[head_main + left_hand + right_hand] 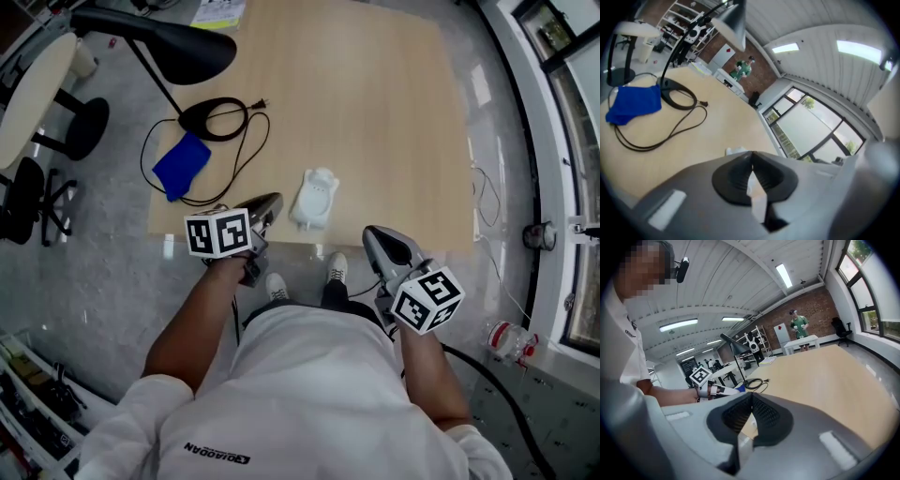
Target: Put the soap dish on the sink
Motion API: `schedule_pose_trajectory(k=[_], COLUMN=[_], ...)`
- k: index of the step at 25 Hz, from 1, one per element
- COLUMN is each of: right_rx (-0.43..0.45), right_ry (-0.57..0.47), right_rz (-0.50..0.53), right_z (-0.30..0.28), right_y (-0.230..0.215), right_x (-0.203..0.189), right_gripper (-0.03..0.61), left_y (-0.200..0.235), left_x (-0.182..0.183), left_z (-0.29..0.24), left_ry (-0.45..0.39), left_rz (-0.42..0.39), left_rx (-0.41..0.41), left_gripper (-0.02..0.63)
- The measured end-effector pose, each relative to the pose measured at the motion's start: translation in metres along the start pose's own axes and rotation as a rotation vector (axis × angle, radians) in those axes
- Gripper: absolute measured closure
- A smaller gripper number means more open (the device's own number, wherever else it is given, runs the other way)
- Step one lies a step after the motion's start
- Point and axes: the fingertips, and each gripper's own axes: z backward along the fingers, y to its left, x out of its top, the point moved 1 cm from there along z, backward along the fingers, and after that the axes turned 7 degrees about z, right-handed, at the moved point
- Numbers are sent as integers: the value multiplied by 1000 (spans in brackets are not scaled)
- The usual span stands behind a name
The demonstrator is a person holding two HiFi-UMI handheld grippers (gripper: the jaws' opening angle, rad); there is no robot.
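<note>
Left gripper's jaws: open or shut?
Shut, empty: the left gripper view shows its jaws meeting at the tips; the soap dish lies apart on the table.

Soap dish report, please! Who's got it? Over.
Left gripper shut, empty. Right gripper shut, empty. Soap dish on table, untouched. Nothing blocking it.

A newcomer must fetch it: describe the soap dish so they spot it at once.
Find the wooden table and go to the middle of its edge at the bottom of the head view. The soap dish lies there alone. It is white and moulded, while the cloth to its left is blue and the lamp base is black.
</note>
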Motion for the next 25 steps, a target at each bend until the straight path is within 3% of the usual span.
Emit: schedule_pose_trajectory(k=[4,8,10,16,25], right_rx=[1,0,1,5,-27], right_ry=[-34,-63,-67,-51,-50], right_rz=[26,23,29,32,27], right_z=[-3,1,2,9,14], right_y=[11,24,29,43,53], right_x=[15,23,23,12,-2], right_gripper=[577,577,577,577,577], left_y=[-37,-69,-78,-66,-66], left_x=[1,-7,-6,-9,-20], left_z=[45,84,97,112,117], left_ry=[-69,-131,-155,-151,-125], left_rz=[-130,-376,-444,-396,-402], left_rx=[-29,13,30,49,33], left_gripper=[607,607,607,607,607])
